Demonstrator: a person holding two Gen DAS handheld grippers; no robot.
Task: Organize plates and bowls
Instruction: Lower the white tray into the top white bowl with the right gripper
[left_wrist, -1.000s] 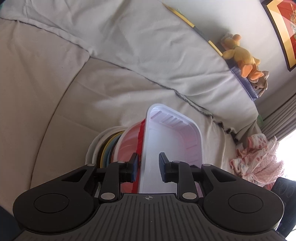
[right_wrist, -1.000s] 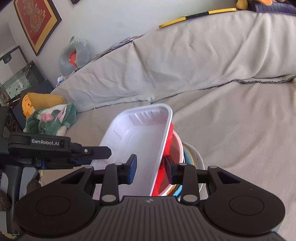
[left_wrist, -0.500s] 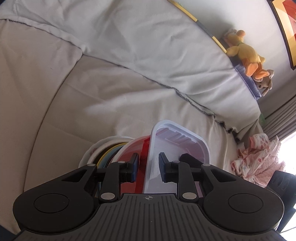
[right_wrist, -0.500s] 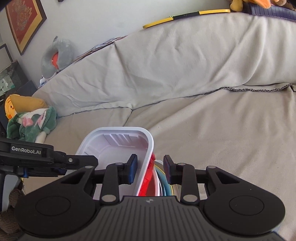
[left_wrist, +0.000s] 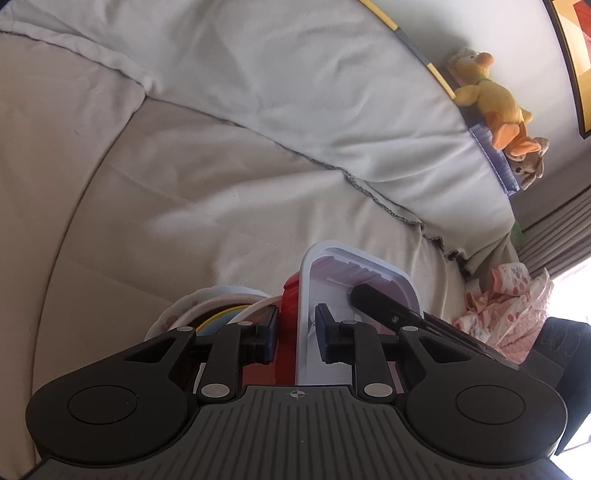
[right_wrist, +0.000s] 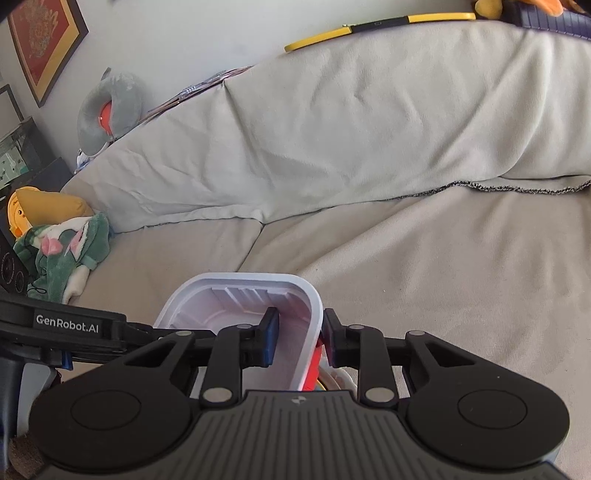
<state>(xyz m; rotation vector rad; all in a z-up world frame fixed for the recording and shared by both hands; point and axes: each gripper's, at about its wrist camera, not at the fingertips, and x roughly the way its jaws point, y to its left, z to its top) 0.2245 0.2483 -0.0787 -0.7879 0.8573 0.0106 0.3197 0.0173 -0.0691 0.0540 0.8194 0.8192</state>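
A white rectangular plastic tray (left_wrist: 334, 284) sits on top of a stack: a red bowl (left_wrist: 290, 295), yellow and other coloured plates, and a white floral plate (left_wrist: 184, 306) at the bottom. My left gripper (left_wrist: 295, 338) straddles the tray's left rim and the red bowl's edge, jaws narrowly apart around them. My right gripper (right_wrist: 300, 338) straddles the opposite rim of the tray (right_wrist: 236, 295), one finger inside, one outside against the red bowl (right_wrist: 314, 365). The stack's lower part is hidden behind both grippers.
The stack is over a beige sofa seat (right_wrist: 461, 266) covered by a pale blanket (left_wrist: 295, 92). Plush toys (left_wrist: 495, 107) sit on the backrest. A pink cloth (left_wrist: 506, 306) lies at one end, a green and yellow plush (right_wrist: 62, 236) at the other.
Both grippers and the stack have sunk lower toward the sofa seat. The tray looks smaller and lower in both views, and the right gripper's finger now shows inside the tray.
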